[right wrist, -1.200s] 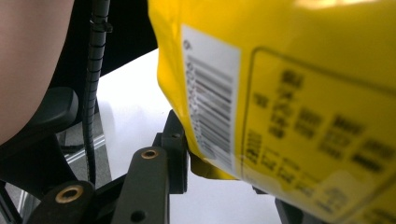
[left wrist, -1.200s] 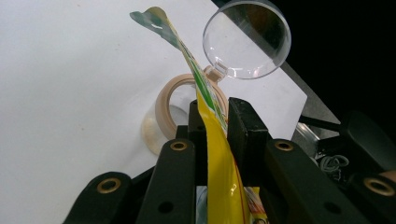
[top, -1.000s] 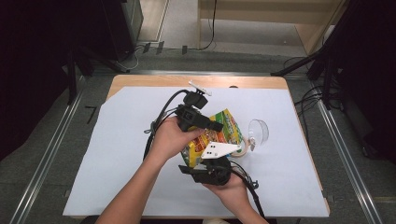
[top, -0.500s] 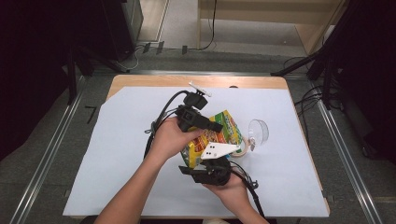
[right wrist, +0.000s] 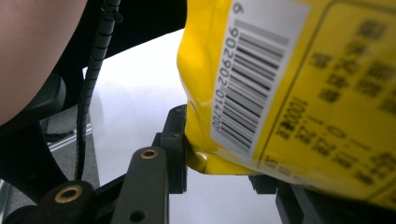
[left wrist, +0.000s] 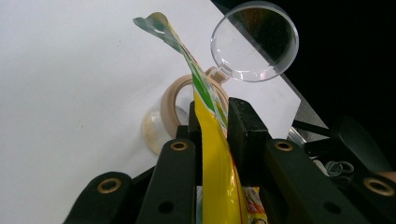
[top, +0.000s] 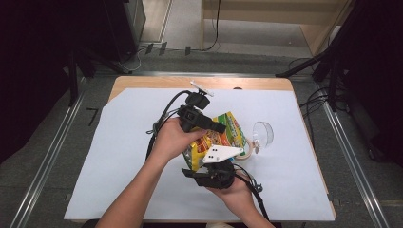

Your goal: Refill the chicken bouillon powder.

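High view hides much of the yellow snack bag [top: 223, 135] behind both hands, above the white sheet [top: 119, 156]. Left gripper [left wrist: 211, 122] pinches its edge; right gripper [right wrist: 219, 154] clamps its bottom seam, one jaw hidden. Nothing has shifted since before.

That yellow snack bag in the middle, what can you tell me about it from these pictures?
The snack bag is glossy yellow foil with green and red print, a white barcode panel and dark lettering on its back. It is held up off the white table cover between both tools: the left gripper pinches its flat sealed edge, and the right gripper clamps a lower corner. It looks puffy and unopened. A clear lidded cup lies just beyond it.
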### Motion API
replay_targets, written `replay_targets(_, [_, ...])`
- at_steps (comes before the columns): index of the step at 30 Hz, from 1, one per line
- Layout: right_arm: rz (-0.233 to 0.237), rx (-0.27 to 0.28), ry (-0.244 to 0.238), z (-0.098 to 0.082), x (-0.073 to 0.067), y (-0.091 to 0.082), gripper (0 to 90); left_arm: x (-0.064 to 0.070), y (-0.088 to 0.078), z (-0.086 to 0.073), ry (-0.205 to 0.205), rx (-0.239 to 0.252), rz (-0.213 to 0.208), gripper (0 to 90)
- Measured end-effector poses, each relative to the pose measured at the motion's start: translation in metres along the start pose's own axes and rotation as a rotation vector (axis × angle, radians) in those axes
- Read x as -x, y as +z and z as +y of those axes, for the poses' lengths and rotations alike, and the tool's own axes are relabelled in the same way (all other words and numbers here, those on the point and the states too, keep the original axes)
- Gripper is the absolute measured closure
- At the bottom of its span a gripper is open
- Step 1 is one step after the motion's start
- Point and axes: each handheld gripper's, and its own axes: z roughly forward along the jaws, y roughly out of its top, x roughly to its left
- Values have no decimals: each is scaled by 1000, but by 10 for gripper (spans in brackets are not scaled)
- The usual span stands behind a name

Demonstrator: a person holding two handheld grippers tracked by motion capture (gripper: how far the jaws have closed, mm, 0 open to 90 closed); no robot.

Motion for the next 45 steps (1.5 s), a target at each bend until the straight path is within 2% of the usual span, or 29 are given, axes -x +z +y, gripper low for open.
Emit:
replay_targets(6, [4, -5, 18, 0, 1, 0, 662, -3, 1, 1, -11, -4, -3, 799])
replay_targets(10, [-4, -5, 11, 2, 0, 0, 662, -3, 0, 0, -18, -2, -6, 799])
replay_targets(17, [-6, -6, 11, 0, 0, 0, 662, -2, 1, 0, -16, 5, -6, 797])
replay_targets(21, [8, -15, 24, -1, 3, 2, 667, -1, 2, -1, -11, 7, 0, 796])
replay_targets(25, [4, -8, 13, 1, 1, -1, 663, -4, 0, 0, -26, 12, -1, 795])
replay_targets(31, [-4, -4, 5, 2, 1, -1, 664, -3, -1, 1, -23, 18, -7, 794])
replay_targets(38, [11, -2, 35, 4, 4, 1, 663, -3, 0, 6, -28, -9, 18, 796])
replay_targets(40, [11, 3, 31, 6, 4, 0, 661, -1, -2, 8, -25, -2, 27, 796])
replay_targets(42, [12, 10, 22, 7, 6, 0, 661, 2, -3, 10, -19, 0, 44, 796])
replay_targets(45, [20, 3, 42, 10, 10, 1, 661, 6, -2, 15, -9, -8, 70, 795])
